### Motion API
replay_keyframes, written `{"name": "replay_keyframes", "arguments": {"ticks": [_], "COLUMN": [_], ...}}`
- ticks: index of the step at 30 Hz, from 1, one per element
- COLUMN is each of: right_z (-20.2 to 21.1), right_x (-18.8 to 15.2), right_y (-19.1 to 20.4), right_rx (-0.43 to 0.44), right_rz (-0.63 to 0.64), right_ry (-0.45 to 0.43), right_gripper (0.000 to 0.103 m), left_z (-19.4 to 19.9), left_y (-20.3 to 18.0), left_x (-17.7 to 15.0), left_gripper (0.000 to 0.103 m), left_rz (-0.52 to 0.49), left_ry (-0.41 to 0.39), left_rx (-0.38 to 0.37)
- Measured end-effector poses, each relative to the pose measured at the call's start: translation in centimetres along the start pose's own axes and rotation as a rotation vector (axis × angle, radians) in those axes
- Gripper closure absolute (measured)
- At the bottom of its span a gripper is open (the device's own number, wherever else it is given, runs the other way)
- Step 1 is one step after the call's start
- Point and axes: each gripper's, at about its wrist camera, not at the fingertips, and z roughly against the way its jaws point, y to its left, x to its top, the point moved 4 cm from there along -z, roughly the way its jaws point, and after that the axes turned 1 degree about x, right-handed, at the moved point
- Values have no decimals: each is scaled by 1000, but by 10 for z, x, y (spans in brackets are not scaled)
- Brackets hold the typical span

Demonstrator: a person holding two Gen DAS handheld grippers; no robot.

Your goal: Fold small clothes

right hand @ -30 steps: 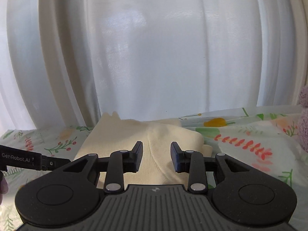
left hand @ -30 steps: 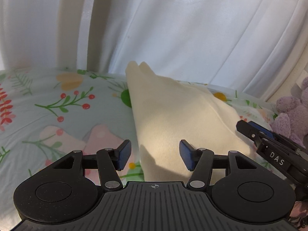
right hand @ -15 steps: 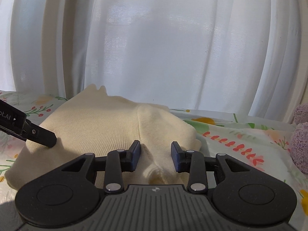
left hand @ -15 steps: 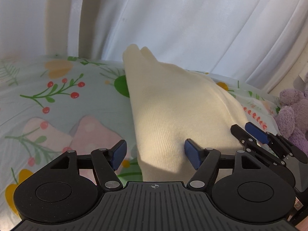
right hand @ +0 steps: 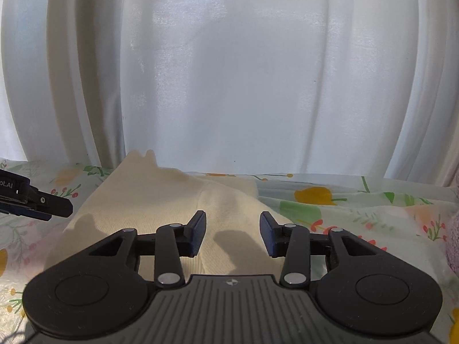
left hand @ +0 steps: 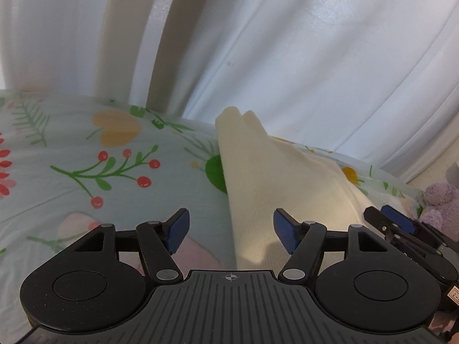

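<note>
the cream garment [left hand: 275,189] ran lengthwise away from both grippers. the left gripper [left hand: 231,230], fingers spread and empty, straddled its near left edge; the right gripper [right hand: 232,233], likewise released, sat over its near right part.

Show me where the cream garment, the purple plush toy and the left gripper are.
cream garment [right hand: 160,197]: right wrist view, flat upper layer.
purple plush toy [left hand: 441,200]: left wrist view, fuzzy body.
left gripper [left hand: 231,230]: left wrist view, between fingertips.

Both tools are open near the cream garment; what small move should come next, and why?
Probably lower the left tool onto the near edge of the cream garment and pinch it: the tool is open, the edge lies between its pads, and nothing is held.
</note>
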Motion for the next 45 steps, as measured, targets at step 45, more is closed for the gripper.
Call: {"name": "replay_keyframes", "arguments": {"ticks": [45], "right_z": [-48], "right_x": [-52], "right_y": [-103], "right_rx": [513], "right_rz": [-808], "right_ry": [322], "right_gripper": [65], "left_z": [-70], "left_y": [32], "left_x": [-4], "left_gripper": [57], "left_rz": [327], "left_ry": [263], "left_rx": [-457]}}
